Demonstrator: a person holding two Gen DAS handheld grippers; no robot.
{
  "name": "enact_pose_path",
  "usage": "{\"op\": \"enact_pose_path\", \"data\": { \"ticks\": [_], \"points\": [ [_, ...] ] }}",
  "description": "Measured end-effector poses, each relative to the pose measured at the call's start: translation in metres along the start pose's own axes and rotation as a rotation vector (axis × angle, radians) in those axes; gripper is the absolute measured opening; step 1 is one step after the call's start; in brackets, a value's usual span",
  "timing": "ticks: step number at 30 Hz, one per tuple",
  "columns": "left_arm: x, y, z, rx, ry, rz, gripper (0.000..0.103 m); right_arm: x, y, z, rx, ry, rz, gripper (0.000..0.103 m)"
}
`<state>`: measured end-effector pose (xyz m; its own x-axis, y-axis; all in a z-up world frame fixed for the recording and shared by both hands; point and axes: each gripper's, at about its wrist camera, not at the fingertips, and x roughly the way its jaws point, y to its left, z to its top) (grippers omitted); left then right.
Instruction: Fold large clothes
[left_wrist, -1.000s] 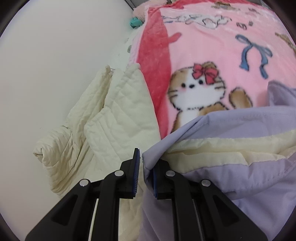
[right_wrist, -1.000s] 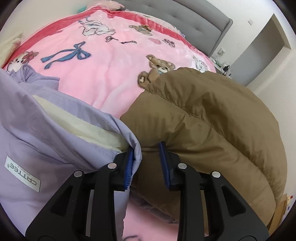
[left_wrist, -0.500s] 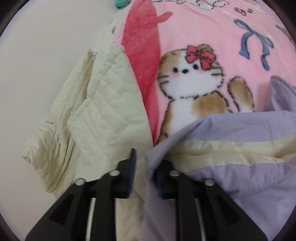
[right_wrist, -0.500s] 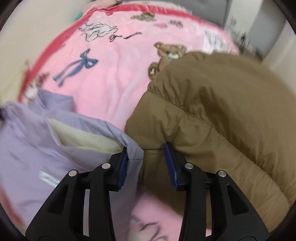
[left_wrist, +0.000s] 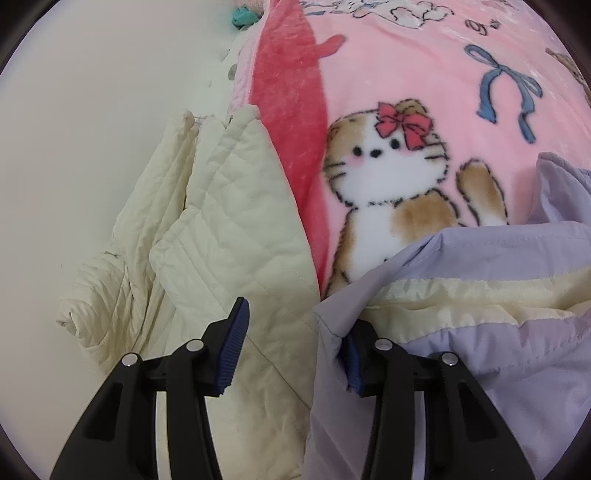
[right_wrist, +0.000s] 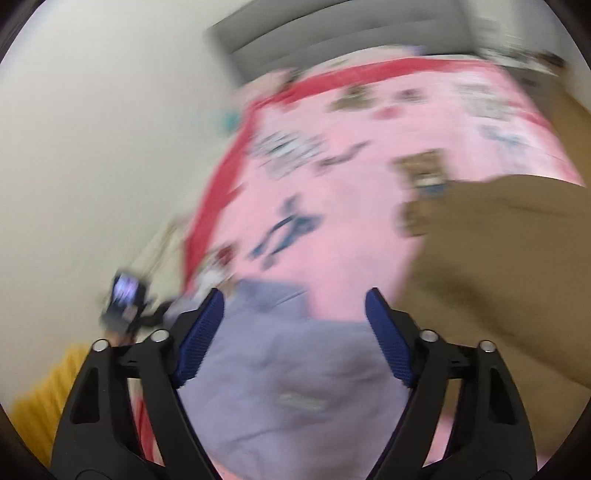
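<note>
A lilac jacket with a cream stripe (left_wrist: 480, 332) lies on the pink cartoon blanket (left_wrist: 424, 92). My left gripper (left_wrist: 291, 339) is open; the jacket's corner lies loose against its right finger, partly hiding the pad. In the blurred right wrist view, my right gripper (right_wrist: 295, 332) is wide open and empty above the lilac jacket (right_wrist: 295, 387), clear of the cloth.
A cream quilted jacket (left_wrist: 221, 240) hangs off the bed's left edge by the white wall. A brown puffer jacket (right_wrist: 498, 277) lies on the right of the bed. A grey headboard (right_wrist: 332, 40) is at the far end. The other gripper (right_wrist: 125, 299) and a yellow sleeve (right_wrist: 44, 398) show at left.
Both grippers opened and let go of the lilac jacket's corners. The right gripper rose and swung left fast, blurring its view. The left gripper barely moved.
</note>
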<state>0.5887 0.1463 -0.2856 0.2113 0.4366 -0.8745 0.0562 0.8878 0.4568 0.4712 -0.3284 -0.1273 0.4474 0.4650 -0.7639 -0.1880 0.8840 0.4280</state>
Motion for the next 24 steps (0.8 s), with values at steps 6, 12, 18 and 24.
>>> {"op": "enact_pose_path", "data": {
  "ticks": [6,12,18,24],
  "points": [
    [-0.008,0.005,-0.004,-0.003,-0.02,-0.022,0.046,0.134,0.13,-0.057,-0.331,0.066,0.125,0.041],
    [-0.016,0.009,-0.01,0.055,-0.064,-0.051,0.046,0.214,0.217,-0.087,-0.544,0.052,0.105,0.076],
    [-0.016,0.019,-0.013,0.032,-0.064,-0.148,0.046,0.278,0.201,-0.084,-0.457,0.265,0.054,0.043],
    [-0.026,0.024,-0.017,0.016,-0.12,-0.276,0.046,0.301,0.179,-0.085,-0.293,0.344,0.067,0.032]
  ]
}}
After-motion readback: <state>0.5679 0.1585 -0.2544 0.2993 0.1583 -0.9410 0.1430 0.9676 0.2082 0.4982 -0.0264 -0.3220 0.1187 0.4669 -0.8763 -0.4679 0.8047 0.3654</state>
